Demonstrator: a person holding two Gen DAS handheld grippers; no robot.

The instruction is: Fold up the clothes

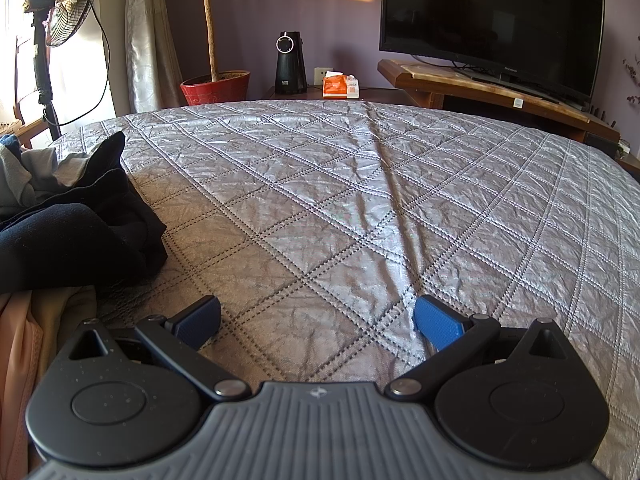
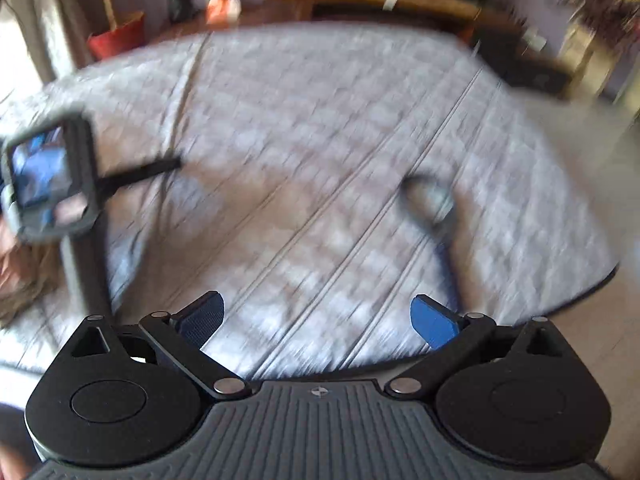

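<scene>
A pile of clothes lies at the left edge of the bed in the left wrist view: a dark navy and black garment (image 1: pixel 80 224) in front, grey pieces (image 1: pixel 24 176) behind it. My left gripper (image 1: pixel 316 320) is open and empty, low over the grey quilted bedspread (image 1: pixel 340 200), to the right of the pile. My right gripper (image 2: pixel 316 318) is open and empty above the same bedspread (image 2: pixel 300 140); its view is blurred by motion. The left gripper's camera mount (image 2: pixel 48 180) shows at the left of the right wrist view.
A peach cloth (image 1: pixel 24 344) lies at the near left. Beyond the bed stand a red plant pot (image 1: pixel 216 86), a black speaker (image 1: pixel 290 62), an orange tissue box (image 1: pixel 340 85), a TV (image 1: pixel 492 20) on a wooden stand and a fan (image 1: pixel 68 0). A dark blurred shape (image 2: pixel 432 204) lies on the bedspread.
</scene>
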